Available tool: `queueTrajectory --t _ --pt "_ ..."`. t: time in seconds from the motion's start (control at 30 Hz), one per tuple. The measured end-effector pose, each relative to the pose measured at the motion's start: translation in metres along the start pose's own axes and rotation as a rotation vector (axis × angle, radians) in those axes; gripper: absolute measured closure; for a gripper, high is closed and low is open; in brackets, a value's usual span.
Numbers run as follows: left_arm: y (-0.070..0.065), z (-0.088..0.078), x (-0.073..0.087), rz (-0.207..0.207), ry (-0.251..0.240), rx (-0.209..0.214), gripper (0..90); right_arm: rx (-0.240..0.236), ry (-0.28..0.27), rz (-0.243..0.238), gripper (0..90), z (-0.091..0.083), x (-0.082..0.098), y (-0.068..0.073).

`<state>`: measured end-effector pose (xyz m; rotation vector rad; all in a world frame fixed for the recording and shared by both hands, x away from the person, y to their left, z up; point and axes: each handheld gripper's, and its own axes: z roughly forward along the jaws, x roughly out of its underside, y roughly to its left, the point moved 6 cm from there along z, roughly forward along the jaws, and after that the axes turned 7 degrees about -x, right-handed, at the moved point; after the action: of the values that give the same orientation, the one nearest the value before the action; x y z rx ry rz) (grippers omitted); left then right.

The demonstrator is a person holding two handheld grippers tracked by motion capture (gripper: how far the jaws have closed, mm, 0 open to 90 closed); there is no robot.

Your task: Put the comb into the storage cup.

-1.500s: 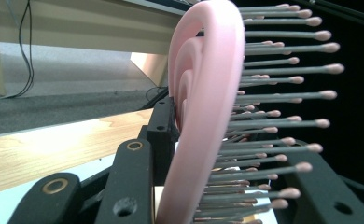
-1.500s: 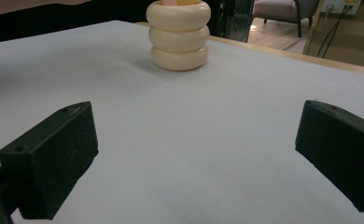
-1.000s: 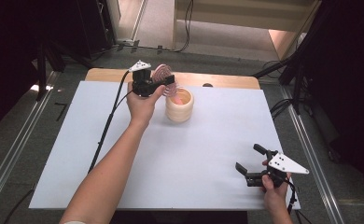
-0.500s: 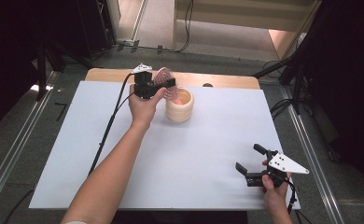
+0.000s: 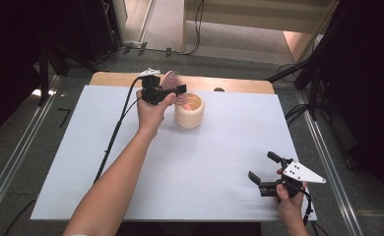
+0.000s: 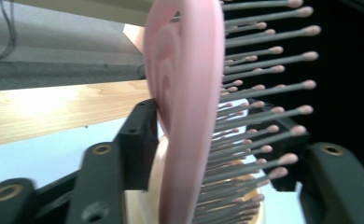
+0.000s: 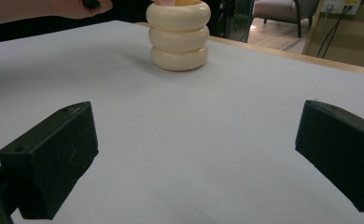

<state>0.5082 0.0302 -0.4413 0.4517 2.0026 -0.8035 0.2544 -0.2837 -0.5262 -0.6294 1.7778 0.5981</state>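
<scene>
pink bristled hairbrush (image 6: 185, 93) in left gripper (image 5: 173, 91), over ribbed cream holder (image 5: 189, 111)

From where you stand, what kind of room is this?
Probably a lab or studio set up for recording. A table under a white sheet stands between floor rails, cables trail over the floor, and dark curtains close off the sides.

No readable text anywhere, no label or brand on the cream ringed holder (image 7: 178, 35), none on the pink hairbrush (image 6: 185, 112), no number or sign on the white desk (image 5: 219, 162) — nothing legible on either hand-held gripper's black jaws
</scene>
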Motion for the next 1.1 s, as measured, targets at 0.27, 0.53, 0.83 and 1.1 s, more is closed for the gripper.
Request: queueTrajectory --t 0.27,0.53,0.83,1.1 --pt "-0.005 -0.004 -0.002 0.032 -0.015 0.020 17.2 0.000 0.002 0.000 0.0 0.001 0.000 0.000" --pt "-0.007 -0.009 -0.005 0.063 -0.024 0.016 5.1 -0.001 0.002 0.000 0.0 0.001 0.000 0.000" --pt "-0.008 -0.015 -0.006 0.099 -0.034 -0.003 0.0 -0.001 0.003 0.001 0.0 0.001 0.001 0.000" --pt "-0.005 -0.025 -0.002 0.132 -0.052 -0.027 0.0 -0.002 0.003 0.001 0.0 0.001 0.001 0.001"
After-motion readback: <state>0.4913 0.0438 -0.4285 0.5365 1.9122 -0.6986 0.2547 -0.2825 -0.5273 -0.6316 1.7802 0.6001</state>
